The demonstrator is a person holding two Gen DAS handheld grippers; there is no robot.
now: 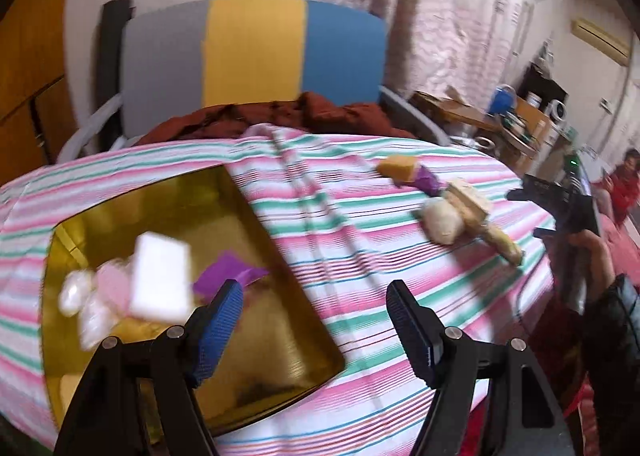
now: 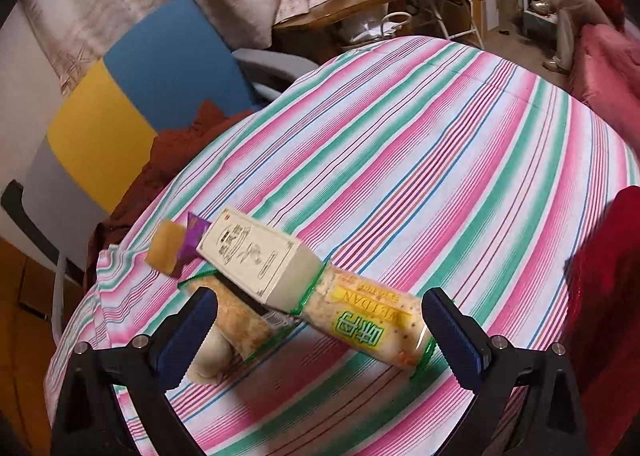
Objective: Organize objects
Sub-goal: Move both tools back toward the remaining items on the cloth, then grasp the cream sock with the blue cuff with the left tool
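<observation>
Blue-padded jaws of the right gripper (image 2: 316,326) are seen spread wide and empty, low over the striped tablecloth (image 2: 440,160), bracketing the snack packet (image 2: 372,324) labelled WEIDAN. A cream box (image 2: 256,256) lies across the packet's far end; a second packet (image 2: 236,316) lies touching at left. Closing is best made on the near, uncovered end, so that the box is not dragged. The left gripper (image 1: 314,312) is likewise wide and empty beside the gold tray (image 1: 280,320), which holds a white block (image 1: 160,280) and other small items. Open cloth lies right of the pile; the table's near edge is close.
</observation>
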